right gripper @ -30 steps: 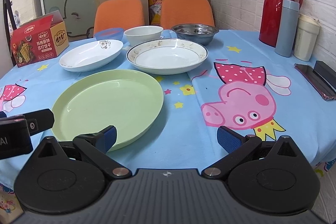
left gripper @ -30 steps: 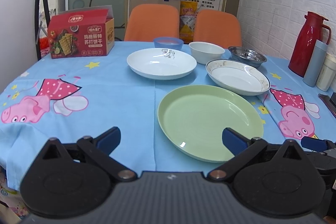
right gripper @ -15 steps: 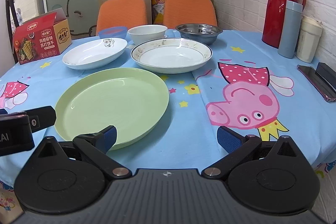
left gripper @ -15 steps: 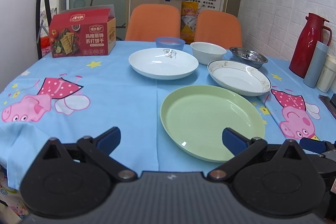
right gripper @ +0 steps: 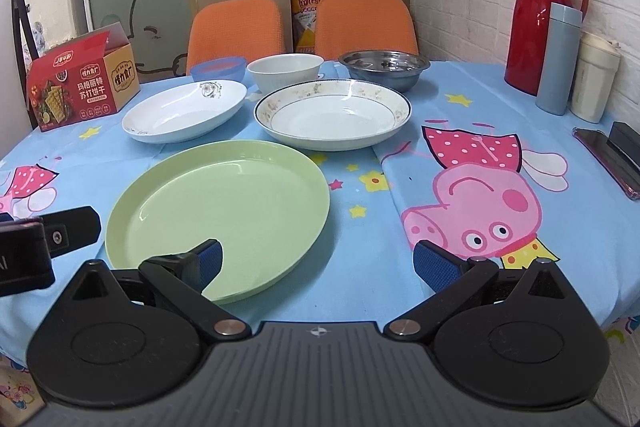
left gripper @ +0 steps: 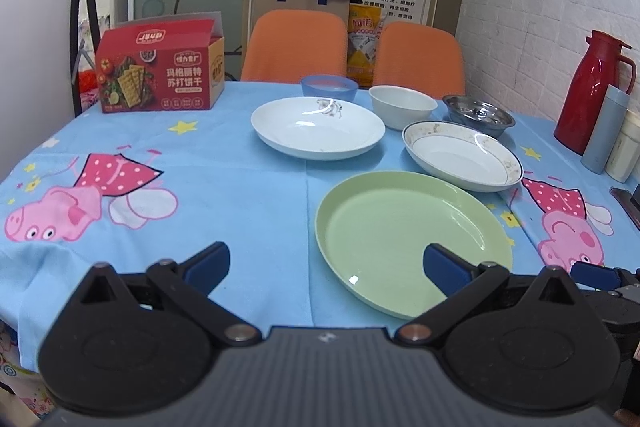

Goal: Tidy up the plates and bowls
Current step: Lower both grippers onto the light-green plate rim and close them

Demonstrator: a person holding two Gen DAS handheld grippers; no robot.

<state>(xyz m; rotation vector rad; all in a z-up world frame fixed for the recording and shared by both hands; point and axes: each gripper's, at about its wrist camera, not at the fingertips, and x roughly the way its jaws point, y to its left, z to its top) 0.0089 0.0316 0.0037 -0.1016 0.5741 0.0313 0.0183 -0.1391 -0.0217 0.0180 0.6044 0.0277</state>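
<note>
A large green plate (left gripper: 408, 239) (right gripper: 218, 211) lies nearest on the blue tablecloth. Behind it are a white plate with a flower mark (left gripper: 318, 127) (right gripper: 184, 111) and a gold-rimmed plate (left gripper: 462, 155) (right gripper: 332, 113). Further back stand a blue bowl (left gripper: 329, 87) (right gripper: 218, 67), a white bowl (left gripper: 402, 105) (right gripper: 285, 70) and a steel bowl (left gripper: 478, 113) (right gripper: 383, 67). My left gripper (left gripper: 326, 263) is open and empty over the table's near edge, its right finger above the green plate's rim. My right gripper (right gripper: 316, 261) is open and empty, its left finger over the green plate.
A red cracker box (left gripper: 158, 77) stands at the back left. A red thermos (right gripper: 546, 23), a grey flask (right gripper: 558, 59) and a cream cup (right gripper: 594, 81) stand at the right by the brick wall. A phone (right gripper: 608, 155) lies at the right edge. Two orange chairs (right gripper: 236, 27) are behind the table.
Both grippers have drifted slightly up and back, so the dishes sit a little lower and farther in view. Nothing on the table has moved.
</note>
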